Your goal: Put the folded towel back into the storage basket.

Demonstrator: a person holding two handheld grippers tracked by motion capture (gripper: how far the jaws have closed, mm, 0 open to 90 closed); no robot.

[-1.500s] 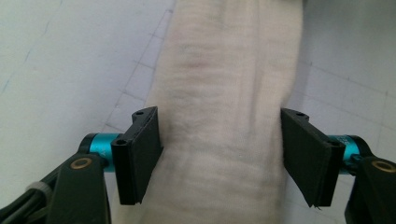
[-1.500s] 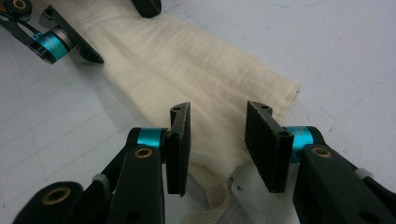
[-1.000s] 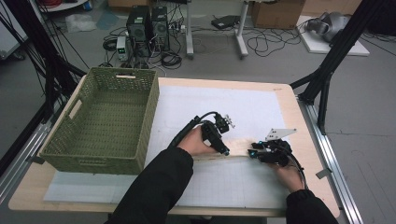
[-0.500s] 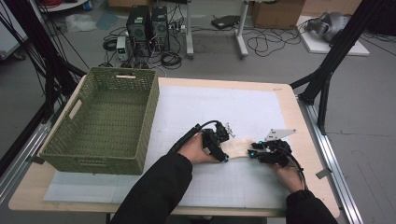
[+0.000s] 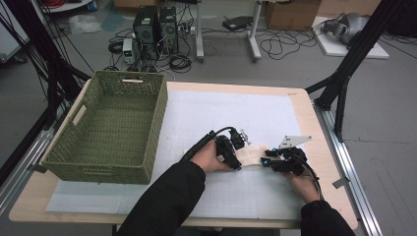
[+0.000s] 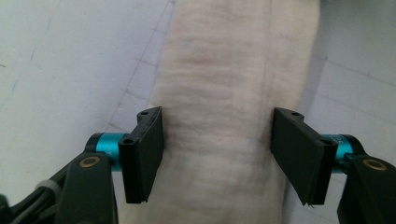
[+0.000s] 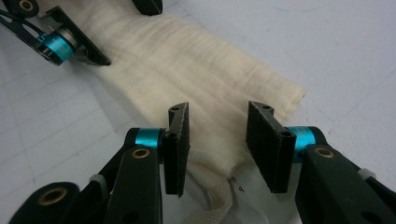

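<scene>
Cloth (image 6: 224, 93), cream, ribbed, perhaps knitted, lies flat, folded long.

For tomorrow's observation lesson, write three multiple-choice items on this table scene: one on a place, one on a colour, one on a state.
1. Where does the cream cloth lie?
A. in the basket
B. on the white mat between the two tools
C. on the floor

2. What colour is the woven basket?
A. green
B. red
C. blue

3. How does the left tool stand to the cloth?
A. shut tight on a pen
B. far away from it
C. jaws astride its width, which have just been closing

Answers: 1 B, the high view shows it on the mat between the left tool and the right tool. 2 A, its weave is olive green. 3 C, the left gripper view shows a jaw at each edge of the cloth.
</scene>
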